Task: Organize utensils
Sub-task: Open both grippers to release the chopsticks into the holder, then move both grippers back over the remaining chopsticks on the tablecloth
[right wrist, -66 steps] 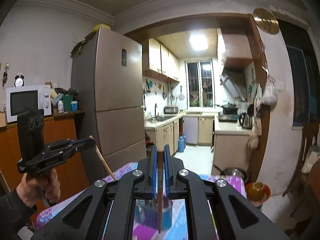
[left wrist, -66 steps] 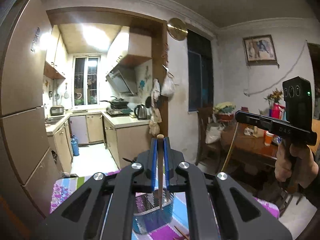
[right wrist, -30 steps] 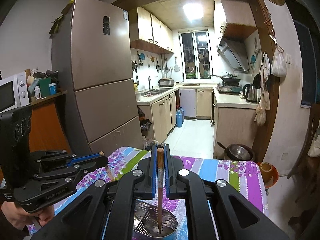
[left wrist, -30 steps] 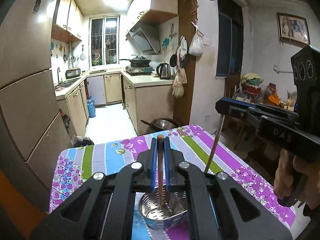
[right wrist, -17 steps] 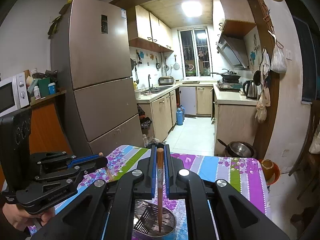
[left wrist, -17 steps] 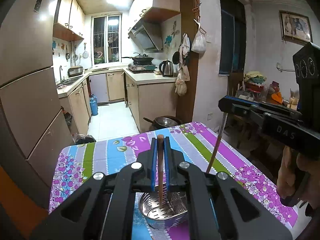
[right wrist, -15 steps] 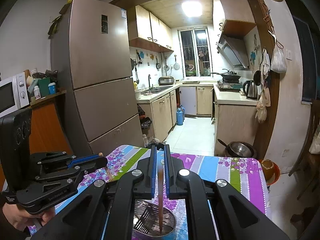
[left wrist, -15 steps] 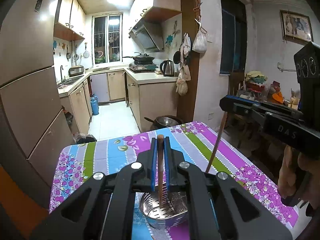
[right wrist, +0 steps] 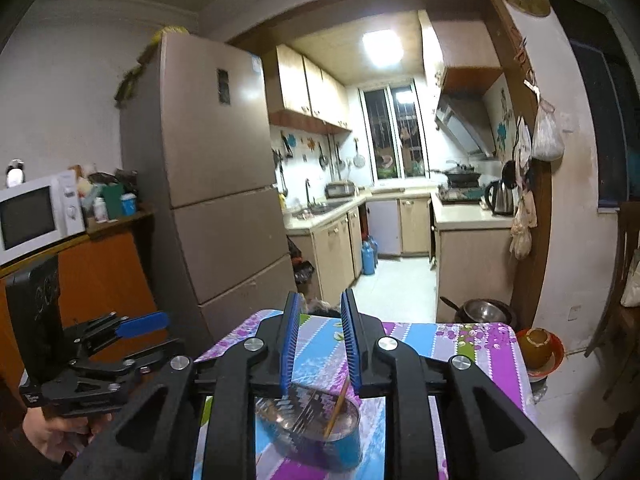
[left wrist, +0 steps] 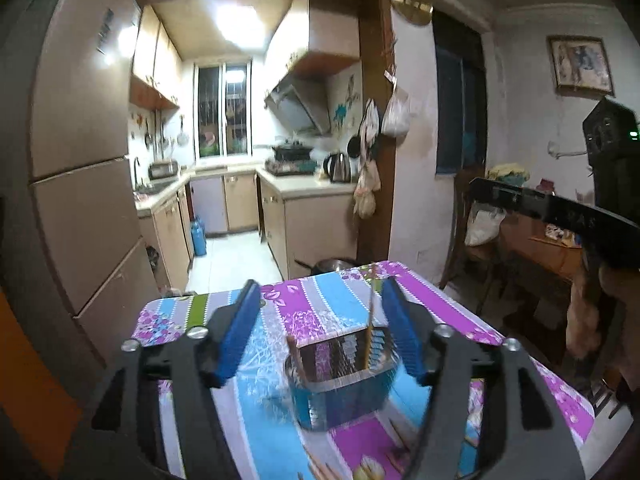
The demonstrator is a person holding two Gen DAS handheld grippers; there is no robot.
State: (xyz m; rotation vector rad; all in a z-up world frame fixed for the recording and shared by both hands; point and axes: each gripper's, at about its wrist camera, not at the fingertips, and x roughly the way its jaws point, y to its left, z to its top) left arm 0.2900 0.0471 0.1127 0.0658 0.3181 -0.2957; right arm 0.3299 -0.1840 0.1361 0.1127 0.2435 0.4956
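A shiny metal utensil holder [left wrist: 344,376] with a blue base stands on the striped floral tablecloth [left wrist: 320,304]. A wooden chopstick [left wrist: 370,320] stands in it, leaning on its rim. My left gripper [left wrist: 320,320] is open and empty, above and just behind the holder. In the right wrist view the holder [right wrist: 312,420] holds a leaning chopstick [right wrist: 336,404]. My right gripper [right wrist: 320,336] is open and empty above it. The right gripper also shows at the right of the left view [left wrist: 476,186], and the left gripper at the left of the right view [right wrist: 156,332].
More chopsticks [left wrist: 396,444] lie on the cloth near the front edge. A tall fridge [right wrist: 216,184] stands left of the table. A kitchen lies behind, a metal bowl [right wrist: 480,312] on its floor. A wooden side table [left wrist: 552,248] stands to the right.
Both grippers have opened and let go of their chopsticks, which now stand in the holder. Both grippers have lifted and tilted up a little.
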